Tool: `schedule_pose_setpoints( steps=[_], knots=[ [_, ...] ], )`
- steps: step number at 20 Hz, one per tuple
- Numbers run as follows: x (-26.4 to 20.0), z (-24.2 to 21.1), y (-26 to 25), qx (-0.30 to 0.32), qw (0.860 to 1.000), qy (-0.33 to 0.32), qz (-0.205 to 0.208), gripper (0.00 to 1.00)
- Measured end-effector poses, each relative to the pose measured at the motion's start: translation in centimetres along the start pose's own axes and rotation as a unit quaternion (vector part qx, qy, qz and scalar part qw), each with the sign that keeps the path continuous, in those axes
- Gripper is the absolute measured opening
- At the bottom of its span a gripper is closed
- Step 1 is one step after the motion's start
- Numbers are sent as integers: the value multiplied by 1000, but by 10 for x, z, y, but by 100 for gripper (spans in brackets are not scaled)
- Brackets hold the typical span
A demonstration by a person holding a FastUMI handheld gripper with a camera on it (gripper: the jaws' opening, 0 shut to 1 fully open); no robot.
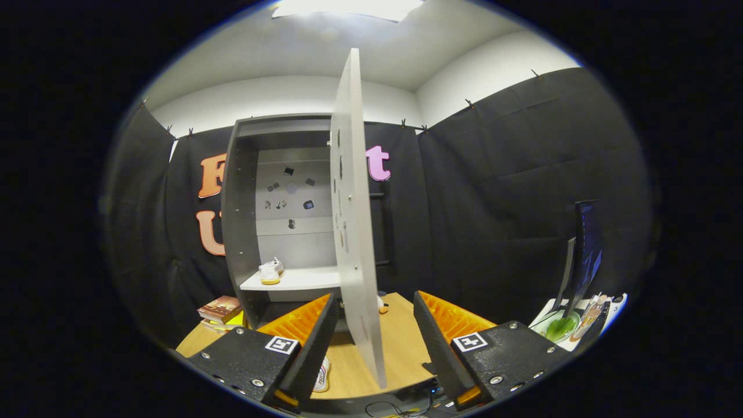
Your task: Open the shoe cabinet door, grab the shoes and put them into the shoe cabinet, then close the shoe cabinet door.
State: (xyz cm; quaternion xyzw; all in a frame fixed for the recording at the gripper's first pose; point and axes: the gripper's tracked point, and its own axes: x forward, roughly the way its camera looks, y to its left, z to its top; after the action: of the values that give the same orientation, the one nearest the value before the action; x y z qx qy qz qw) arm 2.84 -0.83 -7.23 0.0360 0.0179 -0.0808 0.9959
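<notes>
Standing on a wooden tabletop (pixel 400 337), in a booth of black cloth walls under a white ceiling: one grey cabinet (pixel 244 220), its door (pixel 351 203) swung wide open and seen almost edge-on, reaching toward the gripper.

Gripper (pixel 371 342): fingers spread wide, released, holding nothing; the door's lower edge sits between them, touching neither as far as can be seen.

Shoes, two: one white shoe (pixel 270 271) on the cabinet shelf (pixel 302 280), near its left side; a second (pixel 323 374) on the tabletop, partly hidden behind the left finger.

Books (pixel 220 310), one small stack, on the tabletop just left of the cabinet.

Monitor (pixel 583 255), one, well to the right on a separate white surface, with a green bowl (pixel 558 327) before it.
</notes>
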Motion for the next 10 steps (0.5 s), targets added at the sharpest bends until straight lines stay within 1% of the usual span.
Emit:
schedule_pose_setpoints(
  steps=[2,6,10],
  knots=[
    [2,-29,21,2,1000,11,7,83],
    [23,-90,71,0,999,36,34,83],
    [53,-160,121,-28,995,66,66,83]
  ],
)
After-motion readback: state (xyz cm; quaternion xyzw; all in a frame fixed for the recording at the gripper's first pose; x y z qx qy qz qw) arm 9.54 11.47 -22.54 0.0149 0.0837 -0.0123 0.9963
